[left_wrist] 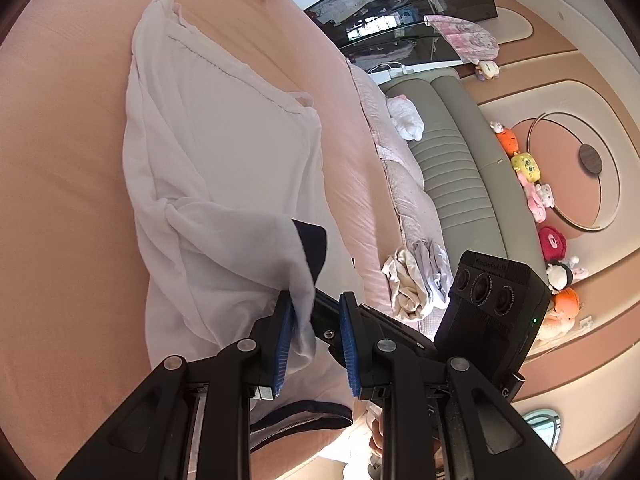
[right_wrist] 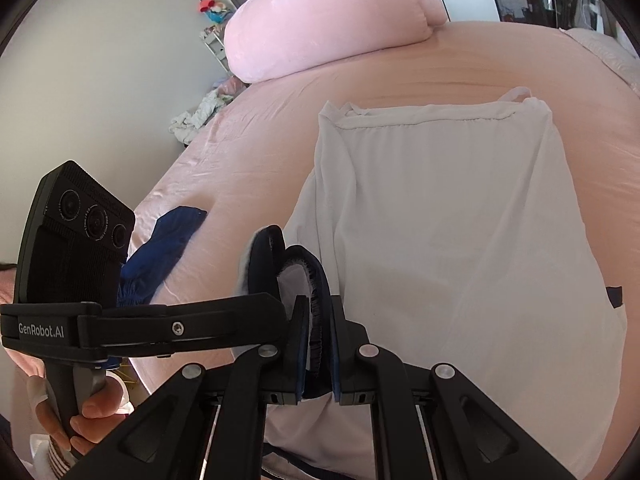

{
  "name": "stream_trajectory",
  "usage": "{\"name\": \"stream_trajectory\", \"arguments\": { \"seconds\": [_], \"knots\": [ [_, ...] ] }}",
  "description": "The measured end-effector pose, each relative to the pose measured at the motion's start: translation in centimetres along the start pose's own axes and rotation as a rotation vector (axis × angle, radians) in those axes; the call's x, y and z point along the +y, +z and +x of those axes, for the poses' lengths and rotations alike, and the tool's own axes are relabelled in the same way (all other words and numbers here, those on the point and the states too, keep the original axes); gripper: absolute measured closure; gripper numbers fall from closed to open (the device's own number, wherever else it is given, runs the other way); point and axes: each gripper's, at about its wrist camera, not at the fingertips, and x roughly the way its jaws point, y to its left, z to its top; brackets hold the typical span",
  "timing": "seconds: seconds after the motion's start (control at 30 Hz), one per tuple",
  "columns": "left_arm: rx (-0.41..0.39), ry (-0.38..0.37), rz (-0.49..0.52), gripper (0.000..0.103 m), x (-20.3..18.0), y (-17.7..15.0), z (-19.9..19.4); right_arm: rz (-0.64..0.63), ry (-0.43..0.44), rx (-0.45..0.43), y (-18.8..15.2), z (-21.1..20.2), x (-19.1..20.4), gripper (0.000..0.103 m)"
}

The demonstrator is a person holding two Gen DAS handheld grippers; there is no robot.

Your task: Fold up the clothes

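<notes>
A white garment with navy trim lies flat on the peach bed sheet, also seen as the white garment in the right wrist view. My left gripper is shut on its lifted sleeve, near the navy cuff. My right gripper is shut on a navy-trimmed edge of the same garment. The two grippers sit side by side at the garment's near end. The right gripper shows from the side beside my left pads. The left gripper reaches in from the left.
A blue garment lies on the sheet to the left. A pink pillow sits at the bed's far end. Crumpled clothes lie at the bed's edge beside a grey bench and plush toys. A hand grips the left handle.
</notes>
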Motion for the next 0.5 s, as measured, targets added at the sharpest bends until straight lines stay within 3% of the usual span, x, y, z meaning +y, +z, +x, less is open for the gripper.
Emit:
{"name": "stream_trajectory", "arguments": {
  "seconds": [0.13, 0.33, 0.47, 0.5],
  "knots": [
    [0.042, 0.061, 0.025, 0.084, -0.3, -0.5, 1.4, 0.037, -0.022, 0.032, -0.9, 0.6, -1.4, 0.095],
    [0.066, 0.119, -0.029, 0.079, 1.1, -1.1, 1.5, 0.069, -0.086, 0.078, -1.9, 2.0, -3.3, 0.095],
    [0.055, 0.161, -0.036, 0.045, 1.7, -1.8, 0.2, 0.088, -0.062, 0.087, -2.0, 2.1, -3.5, 0.095],
    [0.051, 0.154, -0.037, 0.044, 1.7, -1.9, -0.1, 0.095, -0.052, 0.091, -2.0, 2.2, -3.5, 0.095]
  ]
}}
